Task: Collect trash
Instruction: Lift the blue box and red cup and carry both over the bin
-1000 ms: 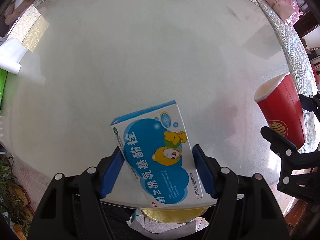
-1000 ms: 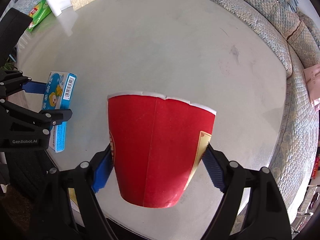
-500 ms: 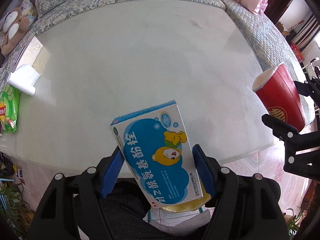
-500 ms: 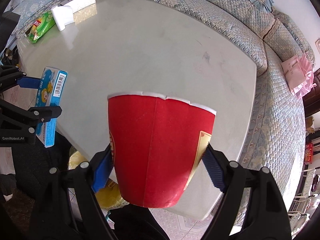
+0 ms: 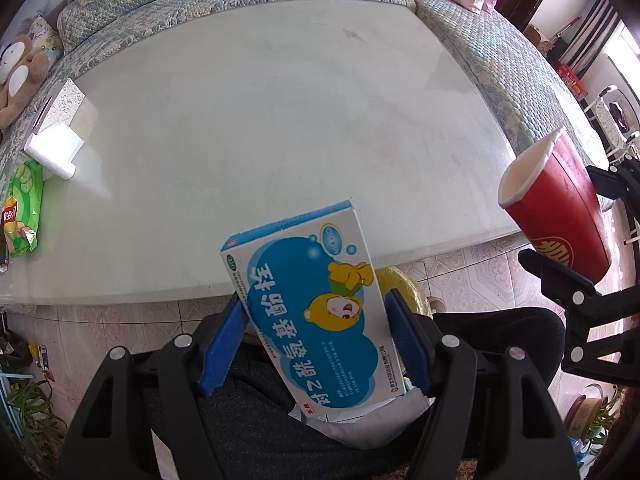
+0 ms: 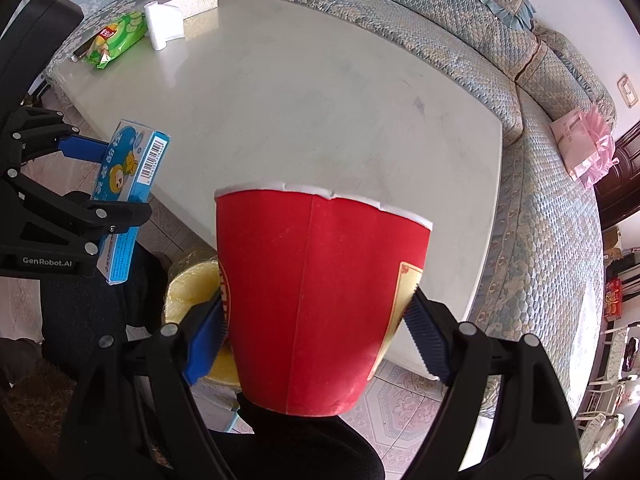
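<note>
Both hands have pulled up and back off the table (image 5: 280,120) since a second ago, left gripper (image 5: 316,336) still clamped on the medicine box (image 5: 312,312), right gripper (image 6: 316,332) on the red cup (image 6: 312,300), so I'd guess they're headed for the yellow-lined bin (image 6: 188,284) below.

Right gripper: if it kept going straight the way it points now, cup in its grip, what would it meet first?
Probably the near edge of the white table, judging by the right gripper and its red cup; depth is unclear.

Premises: domestic living room. Evidence: patterned corner sofa (image 6: 540,184) wrapping a pale worktop (image 6: 320,100), stuffed toy (image 5: 20,76), tiled floor (image 5: 472,276), potted plants (image 5: 28,408).
</note>
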### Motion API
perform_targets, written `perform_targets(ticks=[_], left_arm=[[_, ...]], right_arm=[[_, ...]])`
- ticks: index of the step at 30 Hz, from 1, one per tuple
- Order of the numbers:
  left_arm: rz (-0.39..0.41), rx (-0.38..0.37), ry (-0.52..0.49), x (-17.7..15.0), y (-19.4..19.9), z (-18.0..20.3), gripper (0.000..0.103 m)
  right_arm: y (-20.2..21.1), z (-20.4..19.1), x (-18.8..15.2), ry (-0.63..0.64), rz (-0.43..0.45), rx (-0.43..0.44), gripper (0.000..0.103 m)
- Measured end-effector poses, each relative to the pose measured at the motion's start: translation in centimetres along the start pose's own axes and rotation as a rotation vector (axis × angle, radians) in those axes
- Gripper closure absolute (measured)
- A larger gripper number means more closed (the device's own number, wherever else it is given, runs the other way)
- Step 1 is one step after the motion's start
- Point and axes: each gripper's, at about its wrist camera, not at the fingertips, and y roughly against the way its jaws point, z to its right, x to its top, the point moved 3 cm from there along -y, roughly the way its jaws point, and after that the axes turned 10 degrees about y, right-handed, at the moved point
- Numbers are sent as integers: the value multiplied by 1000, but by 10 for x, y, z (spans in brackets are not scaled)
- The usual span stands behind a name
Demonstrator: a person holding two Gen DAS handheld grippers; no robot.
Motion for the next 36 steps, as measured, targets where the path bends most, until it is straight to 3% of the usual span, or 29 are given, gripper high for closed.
perform_targets(ticks=[11, 16, 23, 36], left_arm=[[-50, -43, -27, -50, -38, -2, 36], [-82, -65, -39, -66, -63, -4, 36], [-113, -54, -82, -87, -102, -3, 36], [-176, -51, -100, -108, -174, 4, 36]], right_arm=[[-15, -48, -37, -14, -17, -5, 24], [-39, -61, -54, -28, -50, 11, 24], [-70, -77, -69, -21, -65, -34, 24], [-137, -102, -90, -42, -139, 25, 24]])
